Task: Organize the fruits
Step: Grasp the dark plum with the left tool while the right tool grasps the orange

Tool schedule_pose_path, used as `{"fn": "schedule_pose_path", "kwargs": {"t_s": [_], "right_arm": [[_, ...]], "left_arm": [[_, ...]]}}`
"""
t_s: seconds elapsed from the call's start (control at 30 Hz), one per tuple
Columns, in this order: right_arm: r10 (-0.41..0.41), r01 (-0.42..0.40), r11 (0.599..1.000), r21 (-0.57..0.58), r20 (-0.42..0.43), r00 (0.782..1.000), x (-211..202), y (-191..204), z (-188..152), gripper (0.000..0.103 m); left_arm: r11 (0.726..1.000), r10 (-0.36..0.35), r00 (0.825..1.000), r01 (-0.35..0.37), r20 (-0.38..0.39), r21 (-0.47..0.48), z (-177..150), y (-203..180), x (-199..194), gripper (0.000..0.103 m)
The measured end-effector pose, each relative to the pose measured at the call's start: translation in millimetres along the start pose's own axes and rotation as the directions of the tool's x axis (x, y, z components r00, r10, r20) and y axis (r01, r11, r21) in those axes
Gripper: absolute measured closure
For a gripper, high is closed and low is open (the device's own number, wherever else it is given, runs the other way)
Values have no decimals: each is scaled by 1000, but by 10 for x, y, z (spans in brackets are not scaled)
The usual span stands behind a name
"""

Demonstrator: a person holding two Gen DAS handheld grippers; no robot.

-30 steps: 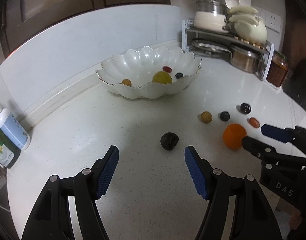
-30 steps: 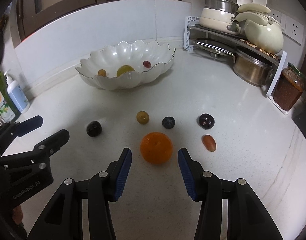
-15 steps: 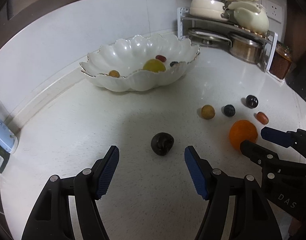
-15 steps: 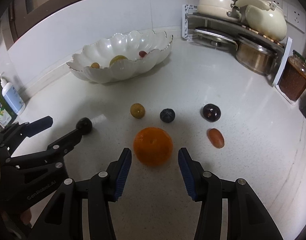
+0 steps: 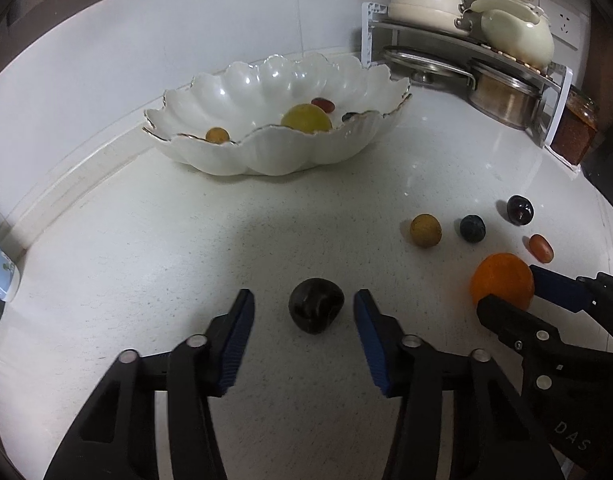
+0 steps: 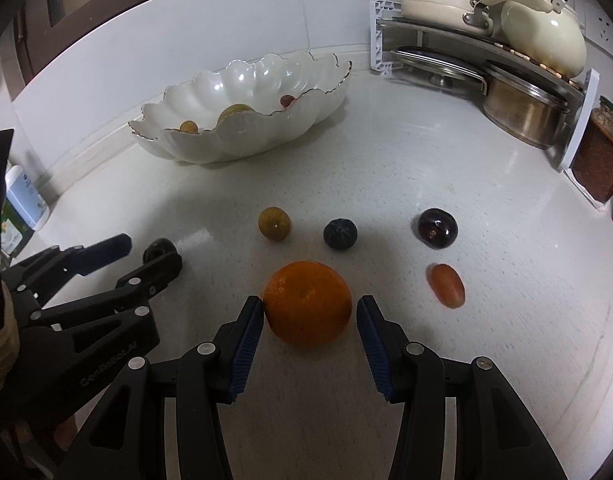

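Left claw [image 5: 302,306], just closing, brackets untouched a wrinkled black round fruit [image 5: 315,310]; right claw [image 6: 309,312], spread, flanks a dimpled round orange [image 6: 307,304] low-centre on the speckled white desk [image 6: 386,160].

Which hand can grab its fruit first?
Probably right. The right gripper already has the orange nearly touching both pads. The left gripper, jaws just closing, has gaps beside the dark fruit.

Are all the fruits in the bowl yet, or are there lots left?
Four fruits sit in the white bowl. Six wait on the counter. None is held: the left gripper, jaws just closing, has the dark fruit between them, and the right gripper straddles the orange, its left pad at the peel.
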State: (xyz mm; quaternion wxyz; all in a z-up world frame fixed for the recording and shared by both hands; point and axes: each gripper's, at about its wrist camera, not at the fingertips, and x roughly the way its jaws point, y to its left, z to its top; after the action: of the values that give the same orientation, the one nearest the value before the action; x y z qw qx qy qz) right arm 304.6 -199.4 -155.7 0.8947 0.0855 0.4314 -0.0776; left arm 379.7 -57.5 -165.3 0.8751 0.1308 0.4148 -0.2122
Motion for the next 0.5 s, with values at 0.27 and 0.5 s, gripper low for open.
{"fn": "schedule_pose_path", "kwargs": {"t_s": [0.27,0.5], "right_arm": [[7,-7,1000,-25,12,1000,16,9,6,55],[17,-17,1000,-26,17,1000,-2,2,3,57]], "left_arm": [[1000,0,1000,0,-4,-8,-9,-34,39,75],[1000,4,1000,-4,4,-29,-14,-25,-44,75]]}}
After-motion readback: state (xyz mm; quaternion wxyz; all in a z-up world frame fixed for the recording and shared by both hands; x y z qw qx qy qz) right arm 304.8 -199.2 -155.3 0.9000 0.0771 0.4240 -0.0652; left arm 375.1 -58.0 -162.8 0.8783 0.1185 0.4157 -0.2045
